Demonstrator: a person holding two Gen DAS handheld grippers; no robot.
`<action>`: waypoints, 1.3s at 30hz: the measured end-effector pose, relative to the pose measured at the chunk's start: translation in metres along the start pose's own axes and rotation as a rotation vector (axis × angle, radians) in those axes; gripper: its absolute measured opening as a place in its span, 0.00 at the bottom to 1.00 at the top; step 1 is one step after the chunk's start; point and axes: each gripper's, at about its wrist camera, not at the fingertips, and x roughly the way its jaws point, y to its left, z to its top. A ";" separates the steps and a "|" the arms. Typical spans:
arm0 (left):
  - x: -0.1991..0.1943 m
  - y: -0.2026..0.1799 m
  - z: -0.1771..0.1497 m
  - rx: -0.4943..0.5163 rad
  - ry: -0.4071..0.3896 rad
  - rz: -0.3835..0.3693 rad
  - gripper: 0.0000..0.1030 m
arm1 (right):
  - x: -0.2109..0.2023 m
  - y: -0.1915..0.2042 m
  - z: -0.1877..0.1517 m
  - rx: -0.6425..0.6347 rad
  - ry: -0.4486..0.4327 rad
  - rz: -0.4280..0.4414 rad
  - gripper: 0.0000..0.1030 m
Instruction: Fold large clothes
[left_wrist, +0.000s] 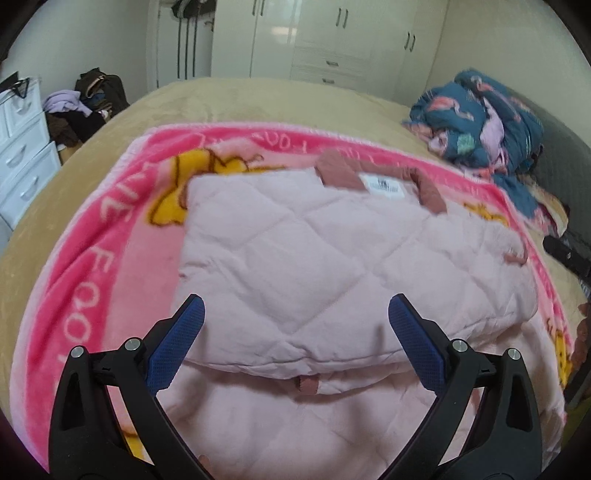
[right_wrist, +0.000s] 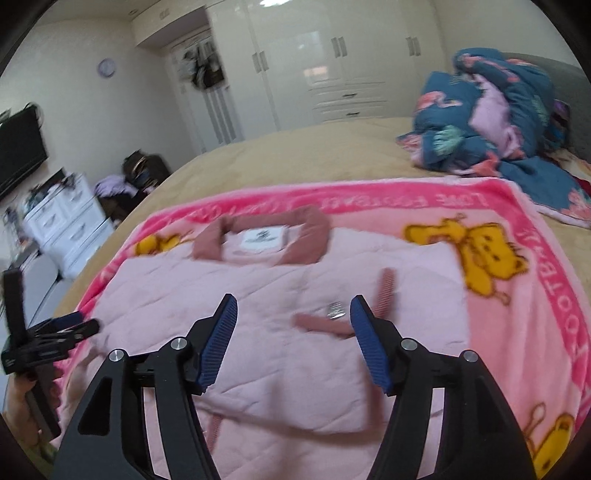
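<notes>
A pale pink quilted jacket (left_wrist: 295, 258) with a dusty-rose collar (left_wrist: 424, 184) and white label lies folded on a pink cartoon blanket (left_wrist: 92, 266) on the bed. It also shows in the right wrist view (right_wrist: 288, 354), with the collar (right_wrist: 310, 240) at the far side and a rose strap and metal snap (right_wrist: 334, 309). My left gripper (left_wrist: 295, 314) is open and empty above the jacket's near folded edge. My right gripper (right_wrist: 293, 310) is open and empty above the jacket's middle. The left gripper (right_wrist: 79, 325) shows at the left edge of the right wrist view.
A tan bedspread (left_wrist: 258, 99) covers the bed. A crumpled teal flamingo quilt (left_wrist: 484, 122) lies at the far right, also in the right wrist view (right_wrist: 495, 114). White wardrobes (right_wrist: 332, 62) stand behind. White drawers (left_wrist: 22, 155) and a clothes pile (left_wrist: 85, 107) are at left.
</notes>
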 end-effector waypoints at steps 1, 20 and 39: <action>0.005 0.000 -0.002 0.008 0.020 0.011 0.83 | 0.002 0.006 -0.001 -0.011 0.009 0.014 0.63; 0.035 0.027 -0.021 -0.062 0.094 0.008 0.86 | 0.092 0.042 -0.028 0.013 0.243 -0.018 0.80; 0.016 0.017 -0.014 -0.082 0.097 -0.028 0.91 | 0.051 0.028 -0.032 0.150 0.171 0.054 0.82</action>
